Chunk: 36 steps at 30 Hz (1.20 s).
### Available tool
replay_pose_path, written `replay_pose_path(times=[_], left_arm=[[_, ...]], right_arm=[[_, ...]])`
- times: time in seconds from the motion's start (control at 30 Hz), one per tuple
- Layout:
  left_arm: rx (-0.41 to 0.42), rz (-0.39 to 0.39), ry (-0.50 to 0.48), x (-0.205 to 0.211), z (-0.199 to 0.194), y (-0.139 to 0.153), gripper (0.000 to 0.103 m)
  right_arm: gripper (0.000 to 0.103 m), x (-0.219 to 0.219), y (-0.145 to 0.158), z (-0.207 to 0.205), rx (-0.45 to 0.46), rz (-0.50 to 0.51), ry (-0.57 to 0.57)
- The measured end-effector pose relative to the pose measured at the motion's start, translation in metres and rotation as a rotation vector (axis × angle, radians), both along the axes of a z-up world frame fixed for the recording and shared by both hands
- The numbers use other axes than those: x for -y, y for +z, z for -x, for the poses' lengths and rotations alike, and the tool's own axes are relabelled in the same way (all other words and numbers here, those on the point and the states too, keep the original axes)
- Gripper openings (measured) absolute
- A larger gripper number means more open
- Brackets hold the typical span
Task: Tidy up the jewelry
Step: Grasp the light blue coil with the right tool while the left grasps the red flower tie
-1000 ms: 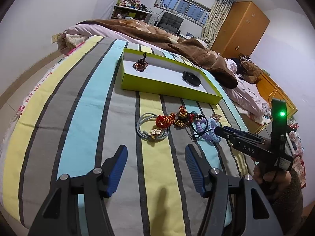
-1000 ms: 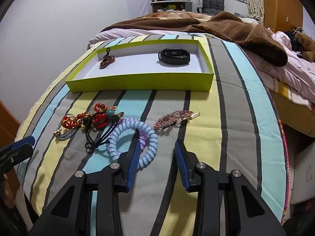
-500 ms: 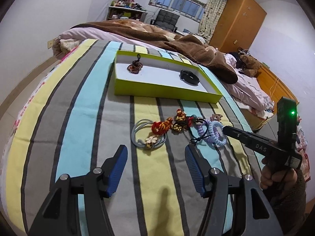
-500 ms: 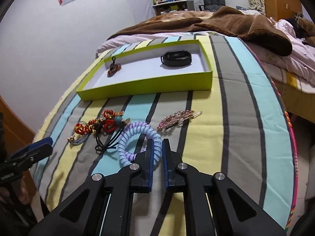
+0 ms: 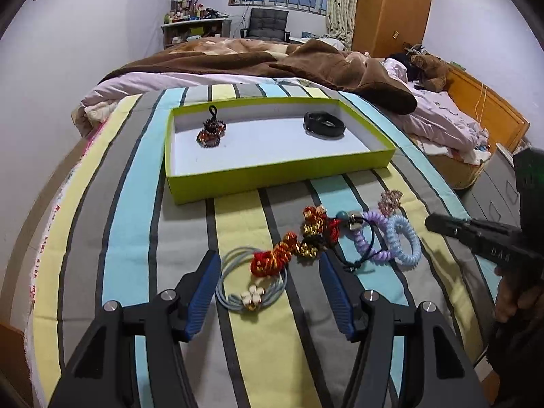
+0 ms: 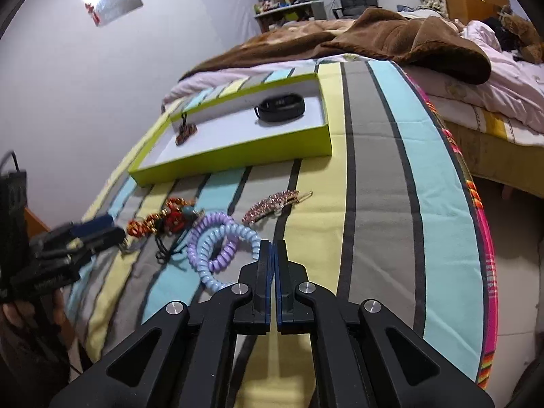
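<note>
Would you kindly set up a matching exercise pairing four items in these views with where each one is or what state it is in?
Items:
1. black wristband
2. pink rhinestone hair clip
3. right claw
4. left claw

States:
A. open above the grey hair tie
B. inside the green box
C. shut on the blue spiral hair tie
D. lying on the striped bedspread

Pairs: 1-B, 2-D, 3-C, 4-A

- In the right wrist view we cannot tell whether the light blue coil tie (image 6: pixel 221 255) is pinched: the closed pads (image 6: pixel 264 258) cover its near end.
- Left gripper (image 6: pixel 85 238) blurred there, its body cut by the frame edge.
- Right gripper (image 5: pixel 438 222) seen only as tips in the left wrist view; the hand (image 5: pixel 516 292) is dark, cropped.
- Tangled red-gold pieces (image 5: pixel 306 241) overlap; we cannot count them.
</note>
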<state>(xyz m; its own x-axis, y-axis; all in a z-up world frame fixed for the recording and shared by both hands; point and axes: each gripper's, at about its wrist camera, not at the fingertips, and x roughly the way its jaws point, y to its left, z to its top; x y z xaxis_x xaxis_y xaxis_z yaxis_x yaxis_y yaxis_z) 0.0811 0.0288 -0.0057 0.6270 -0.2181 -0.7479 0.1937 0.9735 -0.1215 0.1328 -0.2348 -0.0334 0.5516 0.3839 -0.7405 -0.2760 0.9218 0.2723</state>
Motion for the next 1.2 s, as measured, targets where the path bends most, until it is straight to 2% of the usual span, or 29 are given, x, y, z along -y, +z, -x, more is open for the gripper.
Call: replay_pose_path(times=[0.07, 0.1, 0.13, 0.23, 0.3, 0.33, 0.37, 0.4, 0.57, 0.67, 0.73, 0.87, 1.0, 1.03, 1.1, 1.2], left_arm=[[-0.001, 0.025, 0.001, -0.002, -0.001, 0.0, 0.062], [-0.004, 0.023, 0.007, -0.001, -0.002, 0.0, 0.062], [-0.003, 0.015, 0.01, -0.001, -0.003, -0.001, 0.062], [-0.007, 0.012, 0.0, 0.0, -0.004, -0.001, 0.062], [-0.013, 0.007, 0.002, -0.002, -0.005, -0.002, 0.062], [-0.012, -0.003, 0.003, -0.003, -0.005, -0.002, 0.062], [-0.01, -0.007, 0.002, -0.002, -0.006, -0.001, 0.062], [-0.012, -0.006, -0.001, -0.003, -0.007, -0.001, 0.062], [-0.021, -0.045, -0.036, 0.002, -0.012, -0.003, 0.062], [-0.028, -0.072, -0.061, 0.007, -0.015, -0.005, 0.062], [-0.025, -0.106, -0.075, 0.012, -0.016, -0.007, 0.062], [-0.018, -0.181, -0.095, 0.023, -0.02, -0.012, 0.062], [-0.01, -0.246, -0.119, 0.033, -0.019, -0.016, 0.053], [-0.007, -0.255, -0.126, 0.035, -0.018, -0.017, 0.048], [-0.019, -0.259, -0.136, 0.036, -0.018, -0.019, 0.04], [-0.024, -0.263, -0.138, 0.035, -0.015, -0.02, 0.036]], right_arm=[[0.019, -0.008, -0.001, -0.002, 0.006, 0.013, 0.036], [0.033, -0.013, -0.003, -0.004, 0.0, 0.021, 0.058], [0.041, -0.017, -0.005, -0.006, -0.005, 0.037, 0.065], [0.041, -0.031, -0.011, -0.011, -0.01, 0.145, 0.068], [0.041, -0.035, -0.012, -0.011, 0.004, 0.18, 0.073], [0.036, -0.035, -0.012, -0.011, 0.006, 0.179, 0.072], [0.027, -0.034, -0.012, -0.011, 0.004, 0.173, 0.069], [0.01, -0.033, -0.013, -0.011, 0.001, 0.175, 0.06], [0.01, -0.03, -0.011, -0.007, 0.011, 0.186, 0.068], [0.01, -0.022, -0.003, -0.003, 0.048, 0.178, 0.017], [0.01, -0.011, 0.002, -0.002, 0.056, 0.139, -0.018], [0.01, 0.001, 0.006, 0.002, 0.055, 0.123, -0.047], [0.01, 0.007, 0.006, 0.005, 0.047, 0.099, -0.065], [0.01, 0.008, 0.005, 0.006, 0.046, 0.098, -0.066], [0.01, 0.008, 0.005, 0.007, 0.043, 0.089, -0.068], [0.01, 0.007, 0.005, 0.008, 0.045, 0.083, -0.065]])
